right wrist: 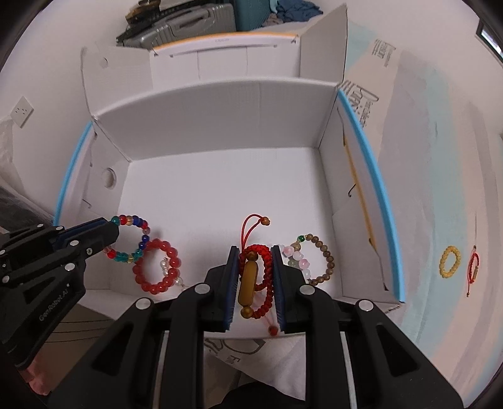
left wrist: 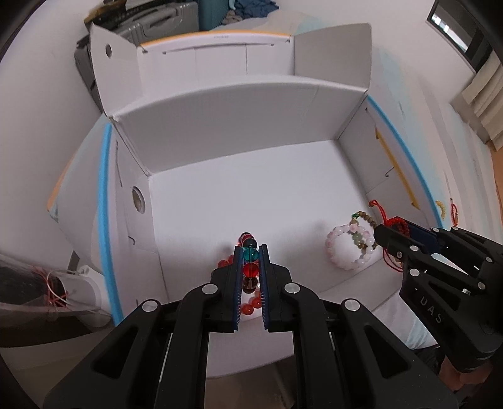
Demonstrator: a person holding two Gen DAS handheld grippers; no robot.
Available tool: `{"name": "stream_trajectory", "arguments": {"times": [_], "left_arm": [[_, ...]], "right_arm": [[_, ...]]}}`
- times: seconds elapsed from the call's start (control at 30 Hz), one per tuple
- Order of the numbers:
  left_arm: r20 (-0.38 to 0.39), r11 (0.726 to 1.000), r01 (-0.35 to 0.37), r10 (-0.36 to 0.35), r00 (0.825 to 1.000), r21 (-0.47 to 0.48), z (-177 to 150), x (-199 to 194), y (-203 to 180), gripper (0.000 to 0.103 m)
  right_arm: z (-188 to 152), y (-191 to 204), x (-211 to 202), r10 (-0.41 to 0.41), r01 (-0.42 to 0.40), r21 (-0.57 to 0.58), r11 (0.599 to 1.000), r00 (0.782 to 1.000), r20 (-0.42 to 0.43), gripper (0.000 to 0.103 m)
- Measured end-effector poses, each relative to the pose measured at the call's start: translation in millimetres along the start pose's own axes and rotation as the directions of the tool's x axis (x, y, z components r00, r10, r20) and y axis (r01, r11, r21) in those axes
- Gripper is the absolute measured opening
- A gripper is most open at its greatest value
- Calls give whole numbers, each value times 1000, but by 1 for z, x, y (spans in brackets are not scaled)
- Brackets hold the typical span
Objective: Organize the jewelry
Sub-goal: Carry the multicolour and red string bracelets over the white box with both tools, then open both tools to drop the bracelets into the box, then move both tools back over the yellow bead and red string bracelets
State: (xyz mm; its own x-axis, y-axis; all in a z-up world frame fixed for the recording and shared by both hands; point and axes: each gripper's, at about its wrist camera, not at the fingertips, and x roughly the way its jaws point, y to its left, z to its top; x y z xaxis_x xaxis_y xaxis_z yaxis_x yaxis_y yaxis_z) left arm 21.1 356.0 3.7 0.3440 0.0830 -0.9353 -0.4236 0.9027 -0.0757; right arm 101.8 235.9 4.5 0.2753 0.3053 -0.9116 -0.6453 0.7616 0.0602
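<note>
My left gripper (left wrist: pixel 250 255) is shut on a multicolour bead bracelet (left wrist: pixel 250 253) over the near part of an open white box (left wrist: pixel 239 103); it also shows in the right wrist view (right wrist: pixel 130 239). A red bead bracelet (right wrist: pixel 157 267) lies on the box floor under it. My right gripper (right wrist: pixel 253 253) is shut on a red braided cord bracelet (right wrist: pixel 254 277) with an amber tube bead, held above the box's near edge. A pink bead bracelet (left wrist: pixel 350 250) and a brown wooden bead bracelet (right wrist: pixel 320 259) lie together at the box's near right.
A yellow bead bracelet (right wrist: pixel 449 261) and a thin red cord bracelet (right wrist: pixel 473 266) lie on the pale surface right of the box. The box's blue-edged flaps (right wrist: pixel 371 176) stand open. A second white box (right wrist: pixel 220 53) and suitcases (right wrist: pixel 176 25) stand behind.
</note>
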Motion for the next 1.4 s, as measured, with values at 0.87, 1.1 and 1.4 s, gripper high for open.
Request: {"name": "stream_trajectory", "arguments": {"times": [0.87,1.1,1.4], "left_arm": [[-58,999,-37,35,998,-31,-1,35,14,19],[-14,998,-50,49,999,-40,-2,23,10,50],[40,997,-69,71,997,-45,0,4,0,71]], "right_arm": [[-3,-4,46,20,-17,35,999,997,-70,40],[-5,-8,31,34,-32,40,999,999,-41,57],[-8,-14,5,49,-49,38,998,999,8,68]]}}
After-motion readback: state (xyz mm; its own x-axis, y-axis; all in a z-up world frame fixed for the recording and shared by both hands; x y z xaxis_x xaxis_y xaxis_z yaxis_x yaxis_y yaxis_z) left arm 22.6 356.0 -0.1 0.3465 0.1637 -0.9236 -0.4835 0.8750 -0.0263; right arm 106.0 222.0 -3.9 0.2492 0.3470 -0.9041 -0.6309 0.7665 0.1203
